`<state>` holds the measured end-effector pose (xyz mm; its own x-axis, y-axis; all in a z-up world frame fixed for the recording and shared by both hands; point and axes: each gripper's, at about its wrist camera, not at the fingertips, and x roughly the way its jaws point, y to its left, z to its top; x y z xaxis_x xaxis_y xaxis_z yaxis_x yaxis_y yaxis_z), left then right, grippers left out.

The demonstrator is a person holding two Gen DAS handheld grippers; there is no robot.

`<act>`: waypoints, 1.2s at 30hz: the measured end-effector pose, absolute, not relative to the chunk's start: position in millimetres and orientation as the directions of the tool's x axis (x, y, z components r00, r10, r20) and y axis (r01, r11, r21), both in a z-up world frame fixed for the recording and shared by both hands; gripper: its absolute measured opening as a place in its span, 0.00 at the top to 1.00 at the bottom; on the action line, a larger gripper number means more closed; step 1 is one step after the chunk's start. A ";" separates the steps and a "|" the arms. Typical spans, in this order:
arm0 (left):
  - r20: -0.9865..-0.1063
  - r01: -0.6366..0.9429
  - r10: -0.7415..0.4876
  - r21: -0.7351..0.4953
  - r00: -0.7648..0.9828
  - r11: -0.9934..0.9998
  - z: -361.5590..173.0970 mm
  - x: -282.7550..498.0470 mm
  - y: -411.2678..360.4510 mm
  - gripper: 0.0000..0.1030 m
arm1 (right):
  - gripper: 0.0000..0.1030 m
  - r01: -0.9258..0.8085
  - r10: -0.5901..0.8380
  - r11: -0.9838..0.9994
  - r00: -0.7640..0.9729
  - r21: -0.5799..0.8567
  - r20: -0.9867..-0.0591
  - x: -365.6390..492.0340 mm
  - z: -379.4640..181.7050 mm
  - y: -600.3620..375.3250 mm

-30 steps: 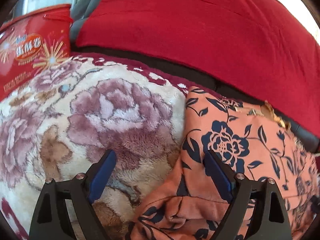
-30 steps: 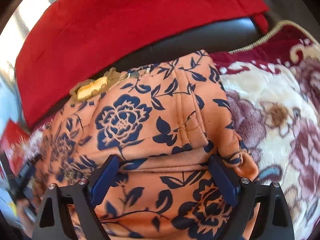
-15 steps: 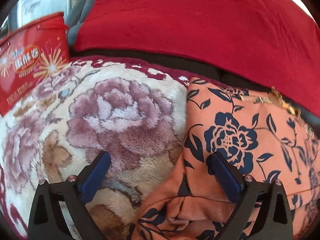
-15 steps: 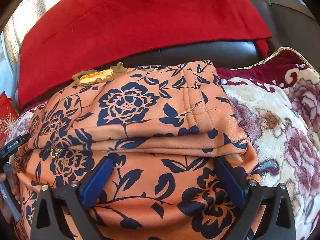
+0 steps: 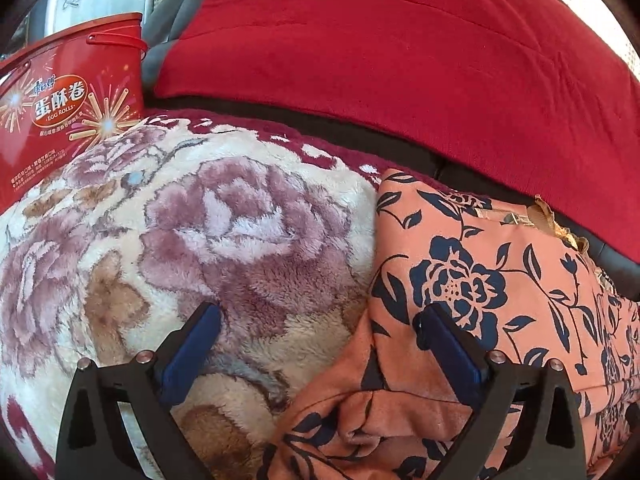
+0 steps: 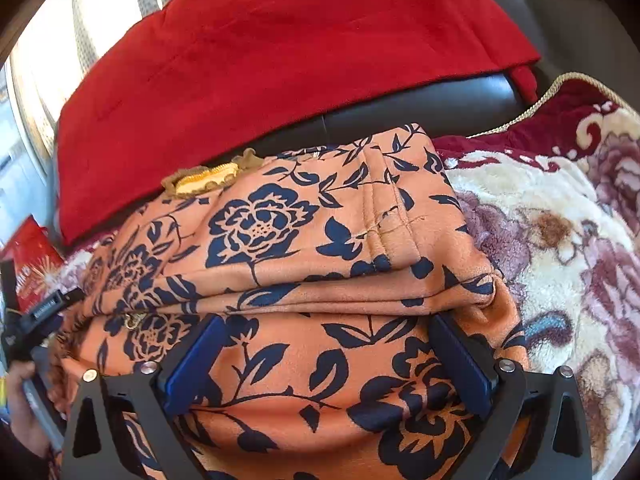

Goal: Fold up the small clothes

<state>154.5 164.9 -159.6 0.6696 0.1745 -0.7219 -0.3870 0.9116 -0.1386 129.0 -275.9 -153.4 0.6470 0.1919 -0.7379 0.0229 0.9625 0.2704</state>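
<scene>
An orange garment with dark blue flowers (image 6: 304, 248) lies folded on a plush floral blanket (image 5: 168, 240). Its top layer is folded over, and a yellow-brown collar trim (image 6: 204, 178) shows at the far edge. My right gripper (image 6: 326, 326) is open, its blue pads spread over the garment's near layer. My left gripper (image 5: 316, 318) is open over the garment's left edge (image 5: 480, 280), one pad above the blanket, one above the cloth. The left gripper's body also shows at the left of the right wrist view (image 6: 40, 312).
A red cushion (image 5: 400, 60) leans on the dark sofa back (image 6: 420, 108) behind the garment. A red egg-roll box (image 5: 60, 108) stands at the far left. The blanket (image 6: 560, 248) extends to the right of the garment.
Both grippers have drawn back a little and stay open. The right wrist view has levelled out and now shows the folded garment more fully.
</scene>
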 end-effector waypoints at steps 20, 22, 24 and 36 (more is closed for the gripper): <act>-0.650 -0.304 0.078 -0.243 0.756 0.921 -94.3 29.9 150.2 0.00 | 0.00 0.025 0.175 0.968 0.641 0.248 -0.747 131.8 -156.1 -270.9; -0.627 -0.268 0.070 -0.226 0.776 0.936 -88.5 -7.4 138.9 0.00 | 0.00 0.025 0.177 0.968 0.639 0.250 -0.748 132.3 -156.3 -271.3; -0.634 -0.261 0.076 -0.203 0.769 0.944 -95.6 -25.7 131.2 0.00 | 0.00 0.027 0.160 0.974 0.626 0.226 -0.763 133.4 -156.4 -268.8; -0.767 -0.259 0.073 -0.124 0.638 0.958 -161.3 -46.3 129.6 0.00 | 0.00 0.008 0.307 0.931 0.525 0.365 -0.794 12.2 -130.2 -274.4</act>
